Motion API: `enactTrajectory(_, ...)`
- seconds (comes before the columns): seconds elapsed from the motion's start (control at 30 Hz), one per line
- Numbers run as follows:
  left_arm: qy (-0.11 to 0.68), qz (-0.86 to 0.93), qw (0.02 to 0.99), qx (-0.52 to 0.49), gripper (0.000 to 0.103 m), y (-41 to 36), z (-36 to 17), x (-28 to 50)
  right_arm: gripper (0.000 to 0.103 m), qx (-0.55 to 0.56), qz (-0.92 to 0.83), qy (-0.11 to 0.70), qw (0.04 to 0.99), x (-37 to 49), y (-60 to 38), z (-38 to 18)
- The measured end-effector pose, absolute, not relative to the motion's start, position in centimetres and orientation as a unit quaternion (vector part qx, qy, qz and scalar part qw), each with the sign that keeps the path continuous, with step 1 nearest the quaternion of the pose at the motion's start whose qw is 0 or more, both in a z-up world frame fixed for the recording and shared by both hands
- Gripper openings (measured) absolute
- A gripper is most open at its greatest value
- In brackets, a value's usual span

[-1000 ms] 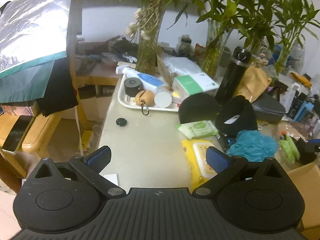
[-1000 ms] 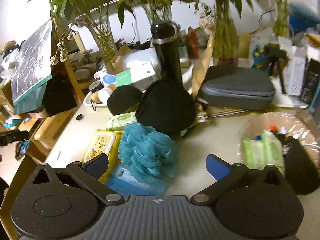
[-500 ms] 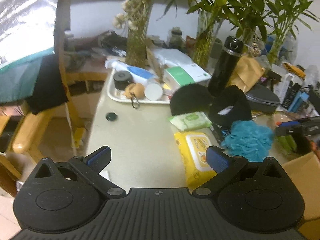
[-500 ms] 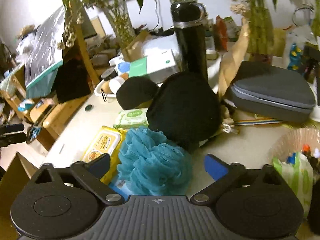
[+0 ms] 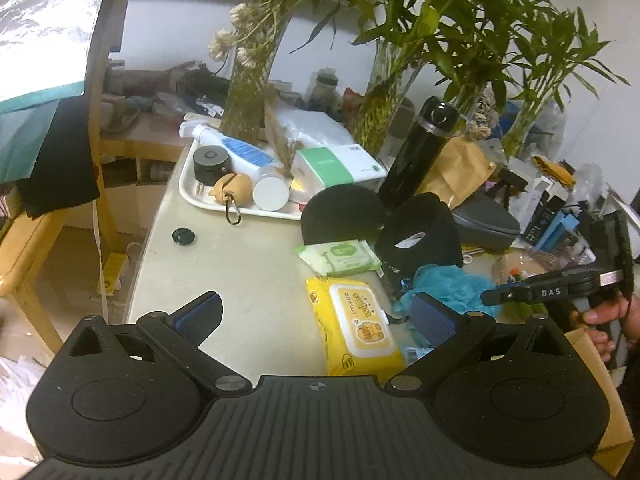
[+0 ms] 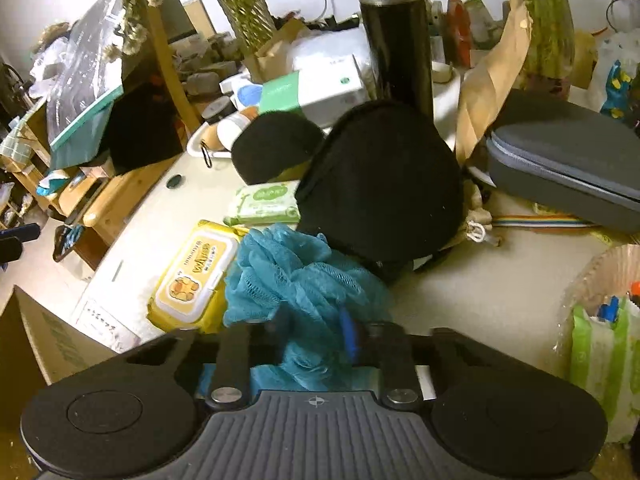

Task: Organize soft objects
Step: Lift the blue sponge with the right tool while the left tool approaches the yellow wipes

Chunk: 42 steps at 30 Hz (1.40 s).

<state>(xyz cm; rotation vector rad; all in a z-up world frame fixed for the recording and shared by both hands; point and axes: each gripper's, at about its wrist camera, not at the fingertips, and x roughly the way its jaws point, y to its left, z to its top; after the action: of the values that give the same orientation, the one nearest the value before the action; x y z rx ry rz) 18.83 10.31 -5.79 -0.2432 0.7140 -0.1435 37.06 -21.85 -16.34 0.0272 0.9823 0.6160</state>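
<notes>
The right claw [image 6: 316, 338] has just closed, pinching the teal bath pouf [image 6: 296, 276].

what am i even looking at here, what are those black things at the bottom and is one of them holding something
No robot here: a person carries a two-finger gripper in each hand, with a wide-angle camera on each looking along its fingers. The black shapes at the bottom are those grippers.

In the left camera's picture, the left gripper is open and holds nothing. At the right edge you see the person's hand carrying the other tool.

In the right camera's picture, the right gripper has just been closing, and its fingers now pinch the blue bath sponge.

The table is cluttered: a yellow wipes pack, a green wipes pack, two black caps, a black bottle, a grey case, a white tray, and plants in vases behind.
</notes>
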Motion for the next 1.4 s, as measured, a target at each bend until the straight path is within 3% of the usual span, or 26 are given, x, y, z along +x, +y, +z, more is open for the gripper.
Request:
enactTrajectory(0.17,0.346,-0.077,0.929,-0.109,0.103,9.8,-5.8,18.9,0.009,0.013,0.291,0.438,0.850,36.2,-22.2,-15.1)
enactTrajectory(0.5,0.347,-0.078,0.928,-0.113,0.103,9.7,-6.0,19.0,0.006,0.006,0.283,0.370,0.885,33.7,-23.1,-11.7)
enactTrajectory(0.73,0.350,-0.077,0.927,-0.114,0.103,9.4,-6.1,19.0,0.009,-0.037,0.249,0.414,0.875,34.3,-22.9,-13.6)
enactTrajectory(0.83,0.350,-0.078,0.927,-0.113,0.103,9.4,-6.1,19.0,0.021,-0.052,0.236,0.443,0.863,34.7,-22.7,-14.9)
enactTrajectory(0.9,0.350,-0.078,0.927,-0.114,0.103,9.4,-6.1,19.0,0.061,-0.043,0.233,0.449,0.862,34.9,-23.1,-15.0)
enactTrajectory(0.97,0.350,-0.077,0.926,-0.115,0.103,9.4,-6.1,19.1,0.070,-0.033,0.235,0.461,0.855,35.2,-23.4,-15.5)
enactTrajectory(1.07,0.351,-0.076,0.926,-0.117,0.103,9.3,-6.1,19.1,0.070,-0.048,0.230,0.477,0.847,35.6,-23.2,-16.4)
enactTrajectory(1.13,0.351,-0.076,0.926,-0.117,0.103,9.3,-6.0,19.1,0.064,-0.058,0.220,0.488,0.843,35.9,-22.9,-16.9)
enactTrajectory(1.27,0.349,-0.078,0.927,-0.112,0.103,9.2,-5.7,19.1,0.025,-0.032,0.206,0.502,0.839,36.3,-23.4,-17.2)
enactTrajectory(1.4,0.344,-0.079,0.930,-0.097,0.103,8.7,-5.0,18.9,0.015,-0.013,0.208,0.485,0.849,35.5,-23.9,-15.9)
